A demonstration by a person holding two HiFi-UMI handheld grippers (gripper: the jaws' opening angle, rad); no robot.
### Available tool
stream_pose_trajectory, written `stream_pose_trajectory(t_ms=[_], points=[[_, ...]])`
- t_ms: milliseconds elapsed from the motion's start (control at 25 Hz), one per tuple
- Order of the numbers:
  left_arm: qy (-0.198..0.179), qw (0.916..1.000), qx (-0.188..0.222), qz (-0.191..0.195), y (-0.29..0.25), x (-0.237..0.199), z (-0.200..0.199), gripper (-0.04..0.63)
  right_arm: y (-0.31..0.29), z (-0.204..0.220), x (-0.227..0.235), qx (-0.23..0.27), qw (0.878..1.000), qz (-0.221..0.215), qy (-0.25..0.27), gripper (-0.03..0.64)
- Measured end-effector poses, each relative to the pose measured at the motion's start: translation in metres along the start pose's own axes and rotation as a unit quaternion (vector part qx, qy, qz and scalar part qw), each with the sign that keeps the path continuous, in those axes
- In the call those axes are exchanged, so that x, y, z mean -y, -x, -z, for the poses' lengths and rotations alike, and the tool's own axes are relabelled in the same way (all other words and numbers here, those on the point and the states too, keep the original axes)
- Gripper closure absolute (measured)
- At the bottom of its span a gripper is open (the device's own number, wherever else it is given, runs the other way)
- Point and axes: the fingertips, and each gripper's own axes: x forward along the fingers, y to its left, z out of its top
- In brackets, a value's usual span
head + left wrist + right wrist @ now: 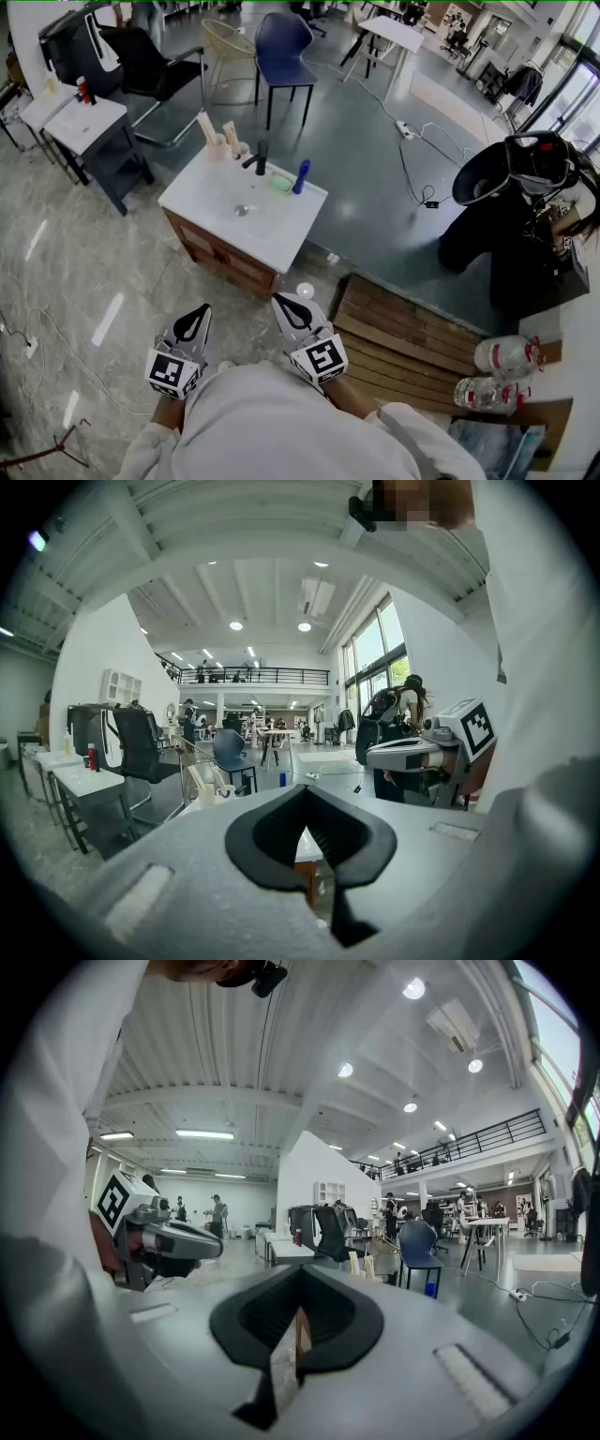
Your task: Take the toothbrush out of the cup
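okay, both grippers sat well short of the cabinet [267, 234], close in front of the person's body. the left gripper [199, 314] had its jaws pressed together on nothing, and the right gripper [284, 307] was the same.

the toothbrush [205, 127] looked like the pale stick standing in the cup [218, 142] at the cabinet's back left corner, but it was too small to be sure. a second pale stick [230, 134] stood just beside it. a dark tap [261, 157] and a blue bottle [301, 175] stood further along the cabinet's back edge.

risks, as i judged them:
- reaching in with the jaws together would knock the cup over
- the two sticks looked alike, so the wrong one could get picked
- a slanted pull could drag the cup off the cabinet's edge

the head view showed the whole cabinet top and both grippers from above. the gripper views showed the closed jaws close up and each other's gripper, with the cabinet mostly hidden behind them.
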Motion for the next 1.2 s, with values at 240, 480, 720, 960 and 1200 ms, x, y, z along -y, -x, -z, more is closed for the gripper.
stream_pose_trajectory(t_ms=[240,480,720,960,1200], points=[[0.000,1.0000,-0.002,-0.001,-0.012,0.002,0.002,0.591,-0.002,0.001,0.014,-0.002,1.000,0.000,0.006,0.614],[0.000,0.9999,-0.004,-0.014,-0.015,0.007,0.002,0.591,0.003,0.002,0.017,0.017,1.000,-0.015,-0.008,0.612],[0.010,0.9995,-0.014,-0.025,-0.013,0.005,0.016,0.591,-0.003,0.017,0.014,-0.002,1.000,-0.024,-0.003,0.612],[0.016,0.9995,-0.010,-0.027,-0.019,-0.017,0.019,0.589,-0.026,0.019,0.017,-0.011,1.000,-0.024,0.004,0.612],[0.023,0.9996,-0.004,-0.017,-0.036,-0.067,0.022,0.589,-0.074,0.013,0.025,-0.012,1.000,-0.007,0.012,0.612]])
